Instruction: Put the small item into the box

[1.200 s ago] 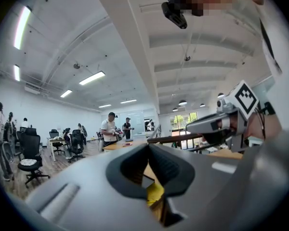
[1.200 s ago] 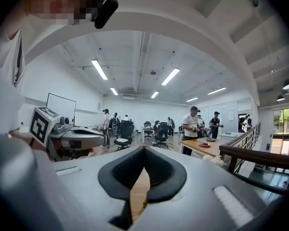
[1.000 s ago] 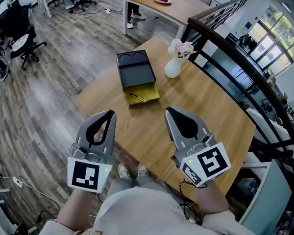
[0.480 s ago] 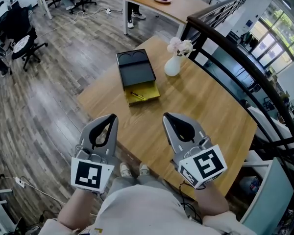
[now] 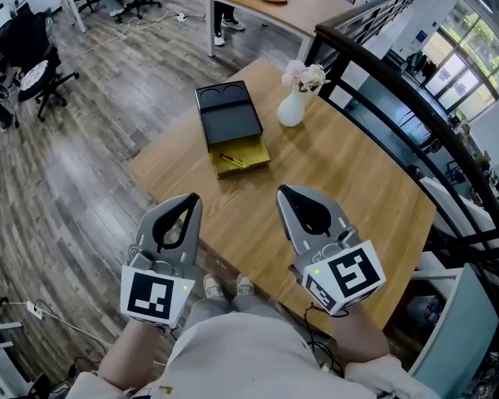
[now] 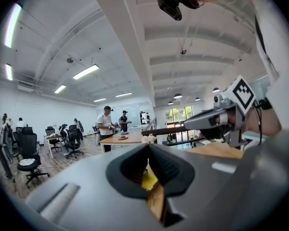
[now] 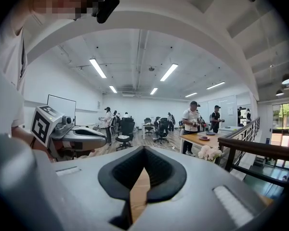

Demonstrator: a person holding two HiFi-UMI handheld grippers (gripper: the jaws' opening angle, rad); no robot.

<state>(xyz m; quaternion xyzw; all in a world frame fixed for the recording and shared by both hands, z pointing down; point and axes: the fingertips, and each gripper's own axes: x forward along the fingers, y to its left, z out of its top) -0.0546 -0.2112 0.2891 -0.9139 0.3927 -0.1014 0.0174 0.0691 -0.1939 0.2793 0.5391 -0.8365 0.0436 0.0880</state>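
- My left tongs (image 5: 190, 198) hang over the near edge of the wooden table (image 5: 341, 173). Their two halves are pressed together at the tips, with nothing between them.
- My right tongs (image 5: 284, 189) sit beside them, a little further in over the tabletop. They are pressed together as well, and only bare wood shows through the slit behind the tips.
- The two pairs are level with each other, apart, and touch nothing on the table.
- The box (image 5: 230, 123) lies well ahead of both pairs, towards the far left corner of the table. It is black, with a yellow tray (image 5: 251, 151) at the end nearer me.
- The small item (image 5: 230, 160) — thin and dark, too small for me to tell more — lies slantwise on the floor of that yellow tray.
- A white vase (image 5: 290, 109) of pale flowers (image 5: 303, 76) stands upright just to the right of the box, not touching it.
- A dark railing (image 5: 399, 81) runs along the table's far right side.
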